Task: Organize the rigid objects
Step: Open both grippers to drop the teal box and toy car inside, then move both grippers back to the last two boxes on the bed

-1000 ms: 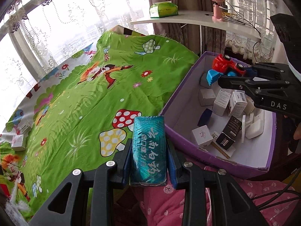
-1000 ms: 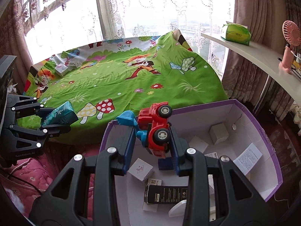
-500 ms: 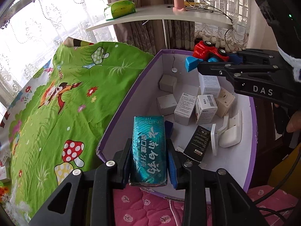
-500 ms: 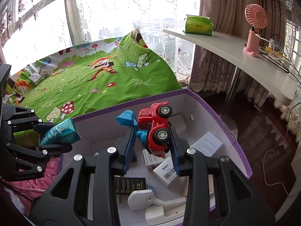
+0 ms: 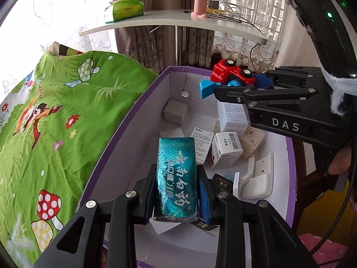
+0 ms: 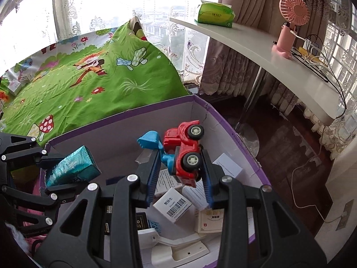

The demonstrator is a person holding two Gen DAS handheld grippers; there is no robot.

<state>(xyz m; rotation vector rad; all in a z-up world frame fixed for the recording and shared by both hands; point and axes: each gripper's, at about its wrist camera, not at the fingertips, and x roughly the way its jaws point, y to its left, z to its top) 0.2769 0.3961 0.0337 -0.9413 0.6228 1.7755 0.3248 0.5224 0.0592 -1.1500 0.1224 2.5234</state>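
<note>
My left gripper [image 5: 177, 192] is shut on a teal toothpaste box [image 5: 176, 176] with white lettering, held over the near end of a purple-rimmed white box [image 5: 125, 120]. My right gripper [image 6: 181, 174] is shut on a red toy truck [image 6: 185, 149] with a blue scoop, above the same box [image 6: 234, 131]. In the left wrist view the right gripper [image 5: 243, 82] with the truck [image 5: 232, 73] hangs over the box's far right side. In the right wrist view the left gripper [image 6: 67, 172] and toothpaste box [image 6: 71, 167] sit at the left.
Several small cartons [image 5: 225, 149], a black carton [image 6: 140, 222] and white plastic holders [image 5: 256, 181] lie inside the box. A green cartoon bedspread [image 5: 55, 116] lies beside it to the left. A white shelf [image 6: 267, 60] holds a pink fan [image 6: 290, 26] and a tissue pack [image 6: 214, 15]. Dark floor shows at right.
Both grippers have moved from the bed's edge to over the purple box and tipped further down. The toothpaste box and toy truck stay gripped.
</note>
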